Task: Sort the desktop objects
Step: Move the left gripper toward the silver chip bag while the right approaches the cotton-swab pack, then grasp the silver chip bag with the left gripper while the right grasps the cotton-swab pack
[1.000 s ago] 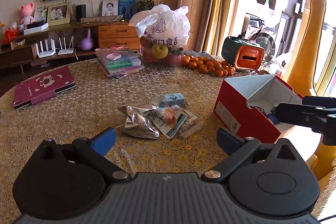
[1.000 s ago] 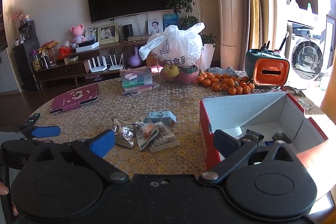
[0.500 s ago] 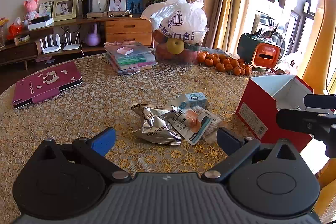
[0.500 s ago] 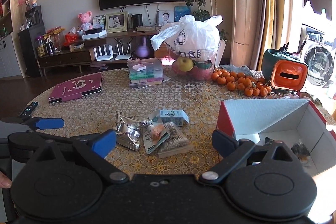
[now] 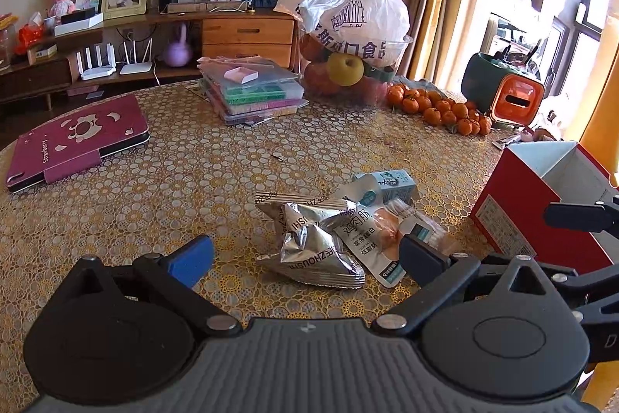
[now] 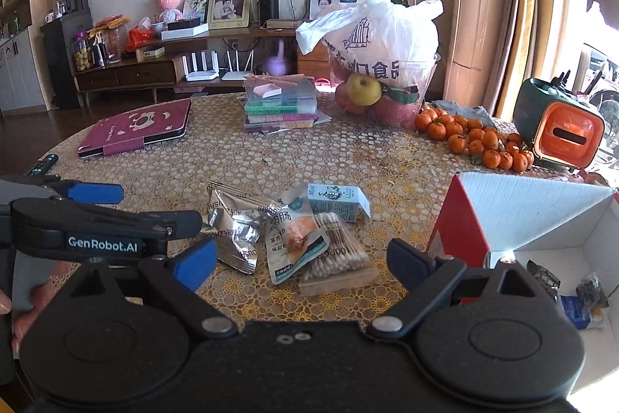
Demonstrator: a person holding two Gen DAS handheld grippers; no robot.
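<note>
Left of the red box (image 6: 460, 239), on the patterned worktop (image 5: 193, 188), lies the clutter, ordered leftward to rightward: a crumpled silver foil pouch (image 5: 309, 242); touching it, a white snack packet (image 6: 294, 239) printed with an orange picture; a clear pack of cotton swabs (image 6: 336, 254); just behind these, a pale blue carton (image 6: 334, 198). Left tongs (image 5: 305, 256) hover released, jaws apart, over the pouch. Right tongs (image 6: 301, 258) are likewise released near the swabs. Inside the red box, small wrapped items rest on its white floor.
</note>
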